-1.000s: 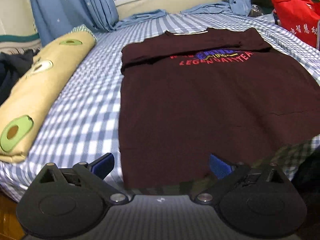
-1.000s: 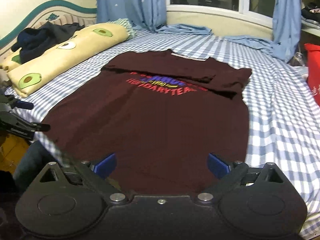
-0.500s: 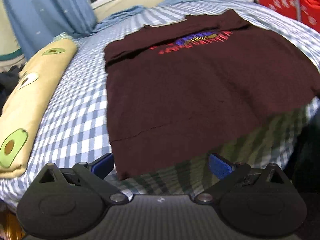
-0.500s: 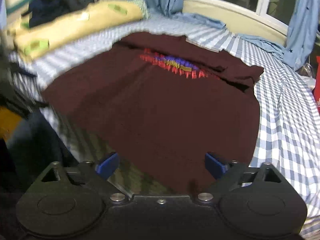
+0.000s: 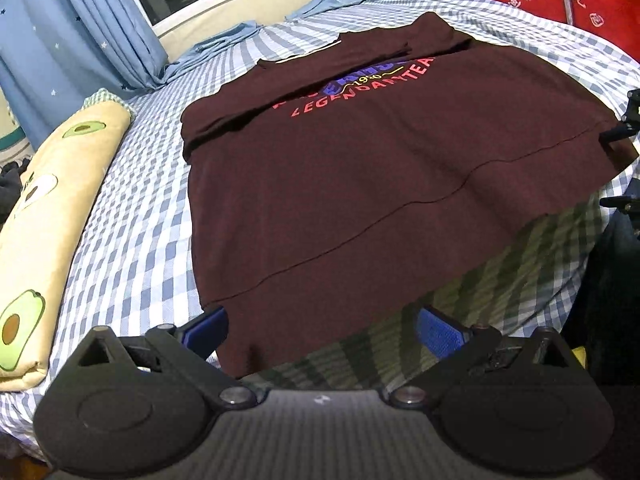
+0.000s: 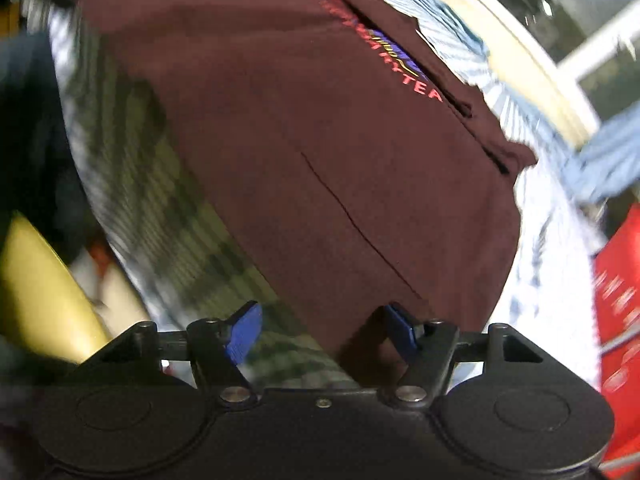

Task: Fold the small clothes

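Shirt [image 5: 360, 184] flat on checked bed [image 5: 132, 240], centre frame, hem overhanging near edge, likely for bottom-up fold; left gripper [image 5: 322, 330] apart, straddling lower-left hem corner; right gripper [image 6: 322, 330] closing, hem corner between blue pads [image 6: 402, 334], not yet pinched; view blurred.

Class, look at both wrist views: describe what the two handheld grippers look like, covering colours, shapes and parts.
The left gripper and the right gripper look alike: a black body with two round discs, angled black link arms on silver pivot pins, and ribbed blue finger pads. No cables, hands or sleeves show.
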A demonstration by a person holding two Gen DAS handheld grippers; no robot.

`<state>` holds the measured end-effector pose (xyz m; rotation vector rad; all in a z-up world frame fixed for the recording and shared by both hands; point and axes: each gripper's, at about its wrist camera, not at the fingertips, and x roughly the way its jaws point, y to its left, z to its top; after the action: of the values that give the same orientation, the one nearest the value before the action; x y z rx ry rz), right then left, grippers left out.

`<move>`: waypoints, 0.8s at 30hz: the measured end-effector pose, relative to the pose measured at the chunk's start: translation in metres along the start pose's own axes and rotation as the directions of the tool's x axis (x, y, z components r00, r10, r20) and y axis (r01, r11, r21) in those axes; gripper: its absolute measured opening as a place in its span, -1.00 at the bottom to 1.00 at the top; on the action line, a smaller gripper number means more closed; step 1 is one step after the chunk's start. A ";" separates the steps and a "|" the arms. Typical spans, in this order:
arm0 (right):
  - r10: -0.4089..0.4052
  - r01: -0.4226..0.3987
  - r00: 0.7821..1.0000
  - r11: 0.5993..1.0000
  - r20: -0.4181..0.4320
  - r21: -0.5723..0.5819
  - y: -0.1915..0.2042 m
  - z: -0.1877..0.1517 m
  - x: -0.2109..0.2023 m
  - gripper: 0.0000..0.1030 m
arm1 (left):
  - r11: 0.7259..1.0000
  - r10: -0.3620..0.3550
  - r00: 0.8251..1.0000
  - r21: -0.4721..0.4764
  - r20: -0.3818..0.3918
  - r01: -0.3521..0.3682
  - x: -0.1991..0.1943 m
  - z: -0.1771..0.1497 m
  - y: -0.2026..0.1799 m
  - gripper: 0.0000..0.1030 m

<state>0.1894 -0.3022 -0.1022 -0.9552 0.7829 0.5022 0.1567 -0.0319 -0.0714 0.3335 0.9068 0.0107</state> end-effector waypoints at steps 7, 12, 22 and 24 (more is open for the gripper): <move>-0.273 0.281 0.959 0.904 0.071 -0.321 0.033 -0.017 0.028 0.00 | 0.999 0.012 1.000 -0.032 -0.014 -0.013 0.008 0.002 0.012 0.99; -0.118 0.123 0.989 0.991 0.085 -0.055 -0.014 -0.006 -0.002 -0.75 | 0.995 0.043 0.998 0.086 0.051 -0.047 0.005 -0.001 0.001 0.99; 0.153 -0.230 0.960 0.909 0.235 0.347 -0.148 0.031 -0.041 -0.82 | 0.961 -0.019 0.965 0.272 0.262 -0.055 -0.011 0.011 -0.038 0.95; 0.181 -0.263 0.950 0.903 0.253 0.341 -0.164 0.043 -0.044 -0.82 | 0.950 -0.007 0.963 0.302 0.270 -0.077 -0.005 0.012 -0.046 0.92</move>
<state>0.2899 -0.3489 0.0333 -0.4499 0.7591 0.6200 0.1568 -0.0801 -0.0739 0.6293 0.6302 -0.1431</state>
